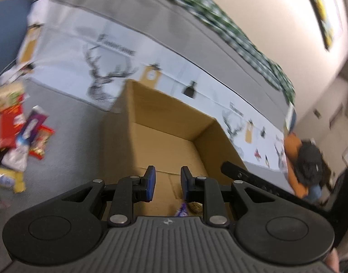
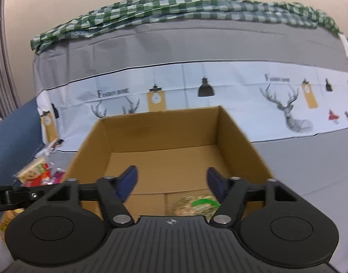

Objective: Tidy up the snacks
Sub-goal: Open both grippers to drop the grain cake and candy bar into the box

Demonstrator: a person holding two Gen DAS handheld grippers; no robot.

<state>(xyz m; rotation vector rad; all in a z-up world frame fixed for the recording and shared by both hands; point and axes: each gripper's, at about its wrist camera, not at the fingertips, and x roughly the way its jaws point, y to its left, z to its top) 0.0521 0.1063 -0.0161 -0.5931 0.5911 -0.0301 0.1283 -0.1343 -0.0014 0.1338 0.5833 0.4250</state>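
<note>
Cardboard fills my view: the open box [image 2: 174, 141] sits on the grey cloth [image 2: 310, 159], and both my claws hang tilted down over its near edge. My left gripper [image 1: 166, 183] has its blue pads a narrow gap apart with nothing between them, only the box floor showing through. Just under it, at the near edge of the box floor, I see a purple wrapper [image 1: 182, 209] and a scrap of something brownish beside it. My right gripper [image 2: 171, 180] stands spread much wider, nothing clamped; below its right finger a blurred gold-and-green snack pack [image 2: 196, 204] lies inside the box by the near wall. Out past the left wall of the box, the snack pile [image 1: 17, 136] lies heaped on the cloth: red, purple, yellow and silver packets. Behind the box the cloth's white printed band with deer heads [image 2: 290, 111] climbs the backrest.
</note>
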